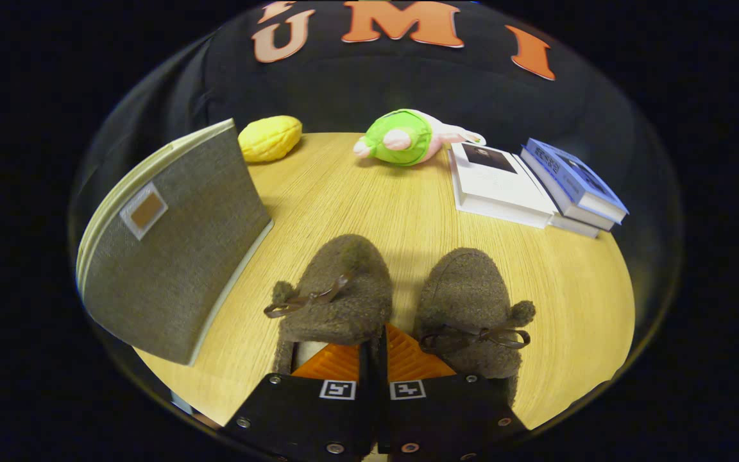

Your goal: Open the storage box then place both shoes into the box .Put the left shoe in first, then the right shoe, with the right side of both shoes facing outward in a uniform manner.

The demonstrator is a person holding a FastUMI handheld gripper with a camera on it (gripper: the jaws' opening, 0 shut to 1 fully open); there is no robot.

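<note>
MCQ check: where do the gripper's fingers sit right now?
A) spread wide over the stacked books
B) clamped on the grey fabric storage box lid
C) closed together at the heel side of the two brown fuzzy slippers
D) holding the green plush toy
C: the gripper has its fingers closed together with no gap, between the heel ends of the two brown fuzzy slippers; the grey fabric storage box stands apart, off to one side.

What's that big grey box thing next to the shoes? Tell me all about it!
The box looks like grey woven fabric with pale edging and a small tan patch in a white frame near its top. It is closed, standing on the wooden table, beside the left shoe. The gripper, fingers together, is not touching it.
</note>
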